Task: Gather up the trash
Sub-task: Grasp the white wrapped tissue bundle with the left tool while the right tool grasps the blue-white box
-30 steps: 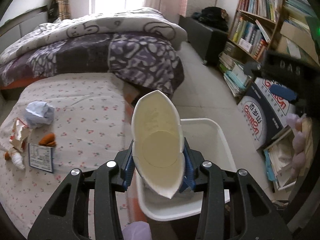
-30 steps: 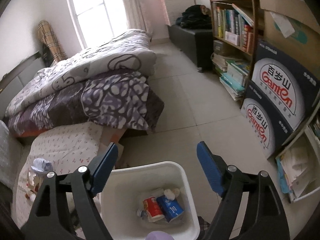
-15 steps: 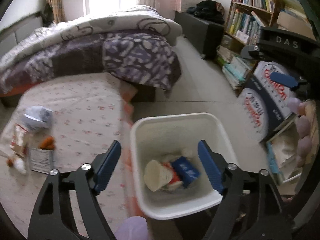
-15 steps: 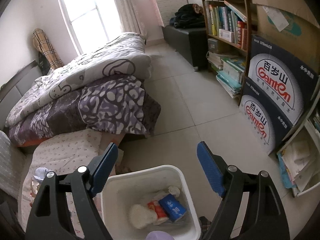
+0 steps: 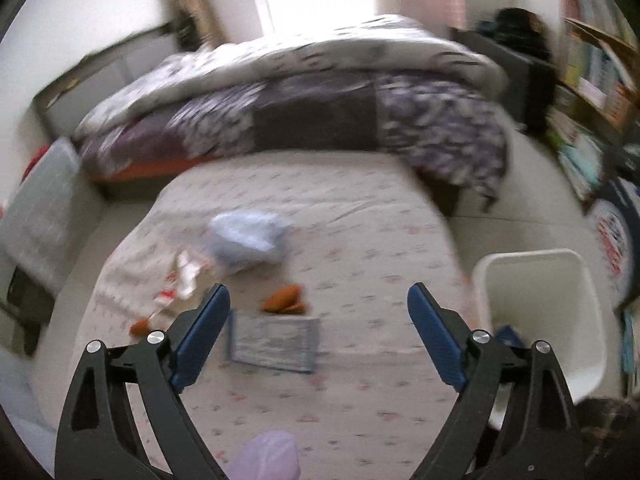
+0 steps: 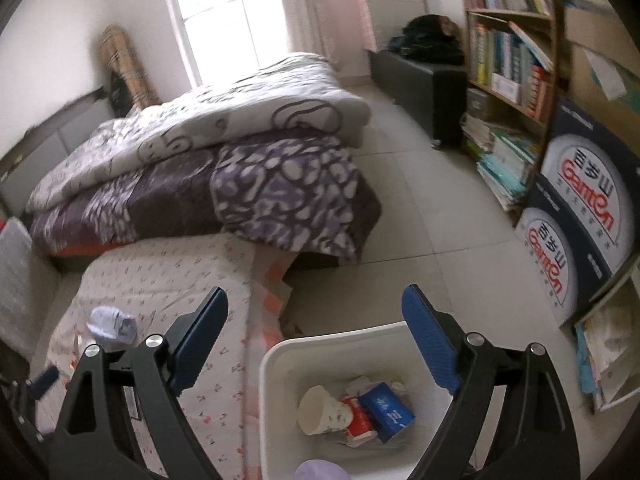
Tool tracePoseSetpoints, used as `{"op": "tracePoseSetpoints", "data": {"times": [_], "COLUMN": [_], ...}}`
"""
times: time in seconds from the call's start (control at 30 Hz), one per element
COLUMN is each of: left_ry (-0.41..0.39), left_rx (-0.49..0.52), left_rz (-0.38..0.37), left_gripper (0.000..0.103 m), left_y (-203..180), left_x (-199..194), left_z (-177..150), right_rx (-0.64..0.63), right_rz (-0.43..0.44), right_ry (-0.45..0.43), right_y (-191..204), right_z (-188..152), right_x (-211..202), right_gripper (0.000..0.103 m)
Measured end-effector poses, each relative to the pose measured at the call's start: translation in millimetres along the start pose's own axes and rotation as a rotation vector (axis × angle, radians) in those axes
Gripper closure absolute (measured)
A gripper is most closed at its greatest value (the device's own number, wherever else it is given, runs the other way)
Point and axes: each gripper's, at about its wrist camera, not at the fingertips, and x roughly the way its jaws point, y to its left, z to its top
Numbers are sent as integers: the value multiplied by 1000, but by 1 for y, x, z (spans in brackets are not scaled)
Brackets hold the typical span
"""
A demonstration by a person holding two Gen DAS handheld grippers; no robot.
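Left gripper (image 5: 318, 312) released, empty, above floral-sheeted mattress (image 5: 360, 248). Right gripper (image 6: 316, 316) released, empty, above white plastic bin (image 6: 276, 364) beside mattress edge.

My left wrist view is smeared by motion blur, so the quilt (image 5: 304, 92) beyond the fingers (image 5: 200, 336) and the litter on the flowered sheet (image 5: 360, 272) just ahead of them are soft streaks, while the black finger arms close to the lens stay crisp. My right wrist view is much sharper, and I can read the print on the boxes (image 6: 588, 208) off to the right of its fingers (image 6: 428, 340). Daylight floods in from the window (image 6: 224, 12) far ahead of the fingers in both views, blown out to white, the room evenly bright with faint shadows, and the fisheye bends everything at the dark rounded edges.
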Motion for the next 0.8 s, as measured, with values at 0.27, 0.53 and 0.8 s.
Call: {"op": "tracePoseSetpoints", "data": {"times": [0.27,0.53,0.8], "left_ry": [214,372,419], "left_rx": [-293,-477,-524], "left_rz": [121,42,-64], "left_gripper": [16,22,64], "left_y": [108,174,188], "left_x": [58,109,128], "left_z": [-23,-49,-66], "right_rx": [-196,-442,-728], "right_rz": [35,172,335], "right_ry": [58,82,149], "right_y": [71,143,208], "right_z": [-23,-54,-97], "right_x": [23,41,58], "right_gripper": [15,12,11]}}
